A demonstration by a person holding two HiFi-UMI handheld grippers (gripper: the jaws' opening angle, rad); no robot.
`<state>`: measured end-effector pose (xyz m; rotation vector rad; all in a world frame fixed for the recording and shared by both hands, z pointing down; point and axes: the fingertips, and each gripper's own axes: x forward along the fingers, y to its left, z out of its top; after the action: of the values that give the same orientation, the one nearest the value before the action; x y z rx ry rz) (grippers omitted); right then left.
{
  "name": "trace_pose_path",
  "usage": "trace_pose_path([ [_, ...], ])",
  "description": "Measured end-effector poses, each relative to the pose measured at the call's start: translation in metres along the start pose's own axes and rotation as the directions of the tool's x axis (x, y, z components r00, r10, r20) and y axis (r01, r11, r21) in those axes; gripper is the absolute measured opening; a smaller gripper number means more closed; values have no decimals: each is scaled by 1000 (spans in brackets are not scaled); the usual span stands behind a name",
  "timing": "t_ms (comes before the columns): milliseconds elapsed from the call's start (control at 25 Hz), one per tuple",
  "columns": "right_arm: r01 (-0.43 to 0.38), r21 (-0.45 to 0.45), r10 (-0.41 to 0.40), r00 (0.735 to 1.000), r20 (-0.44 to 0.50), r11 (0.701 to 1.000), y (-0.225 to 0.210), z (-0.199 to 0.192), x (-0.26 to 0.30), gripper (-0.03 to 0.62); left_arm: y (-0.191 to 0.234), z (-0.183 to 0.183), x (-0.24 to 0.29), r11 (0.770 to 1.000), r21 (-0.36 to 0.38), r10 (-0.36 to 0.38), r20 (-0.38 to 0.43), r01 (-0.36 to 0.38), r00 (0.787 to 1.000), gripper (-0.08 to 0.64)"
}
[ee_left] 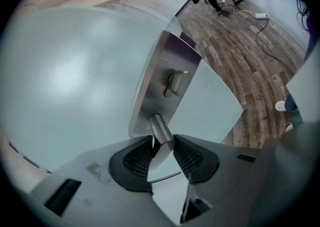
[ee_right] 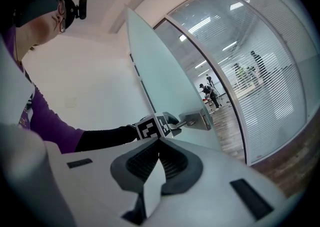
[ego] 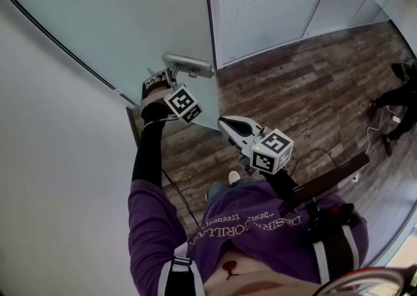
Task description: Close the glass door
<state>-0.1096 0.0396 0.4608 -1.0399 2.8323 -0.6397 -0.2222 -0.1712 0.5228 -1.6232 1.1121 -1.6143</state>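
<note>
The frosted glass door (ego: 130, 21) stands ajar, its free edge carrying a metal lock plate (ee_left: 157, 78) with a thumb turn (ee_left: 176, 83). A silver lever handle (ee_left: 159, 128) sticks out from the plate toward me. My left gripper (ee_left: 162, 143) is shut on that lever, and the head view shows the left gripper (ego: 166, 76) just below the handle (ego: 189, 64). My right gripper (ego: 223, 121) hangs in the air to the right of the door at waist height, shut with nothing in it. The right gripper view has the right gripper (ee_right: 159, 145) pointing toward the handle (ee_right: 189, 121).
A white wall (ego: 52, 145) runs along the left. Beyond the door is a glass partition with blinds (ego: 267, 1). Wood-look floor (ego: 306, 86) spreads to the right, with a cable (ego: 381, 128) on it and a person in dark clothes (ego: 399, 92) at the far right.
</note>
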Motion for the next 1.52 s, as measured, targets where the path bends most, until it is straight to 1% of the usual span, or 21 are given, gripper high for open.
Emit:
trace_pose_path([
  [120,2,0,-2,1000,8,1000,-9,8,2,-3,9,11,6,1000,-7,10,-4,-10,1000,121],
  [360,30,28,-30,999,-16,999,-38,17,28,-3,23,32,40,1000,4,-10,33,10,999,123],
  [680,51,-3,-50,998,24,999,-46,28,39,-3,17,50,34,999,27,27,80,-29,996,121],
  [760,62,-8,-62,998,32,998,-53,38,46,-3,22,57,38,999,32,21,101,-24,995,121],
  [920,94,1,-94,995,37,996,-78,61,84,-3,43,66,70,999,41,3,141,-9,990,121],
  [1080,134,15,-135,989,65,991,-91,63,93,-3,44,71,80,997,72,-4,162,-8,987,121],
  [1200,158,5,-157,983,93,988,-97,71,95,-3,51,82,82,998,56,14,203,-26,979,121],
  [1280,171,6,-170,979,112,985,-106,84,96,-3,59,94,89,998,51,14,217,-25,976,121],
  [1440,179,49,-185,969,164,983,-115,105,83,-3,76,115,93,998,56,14,226,-27,974,121],
  [1520,180,74,-190,964,184,981,-115,106,78,-3,80,119,89,999,31,15,243,-24,970,121],
])
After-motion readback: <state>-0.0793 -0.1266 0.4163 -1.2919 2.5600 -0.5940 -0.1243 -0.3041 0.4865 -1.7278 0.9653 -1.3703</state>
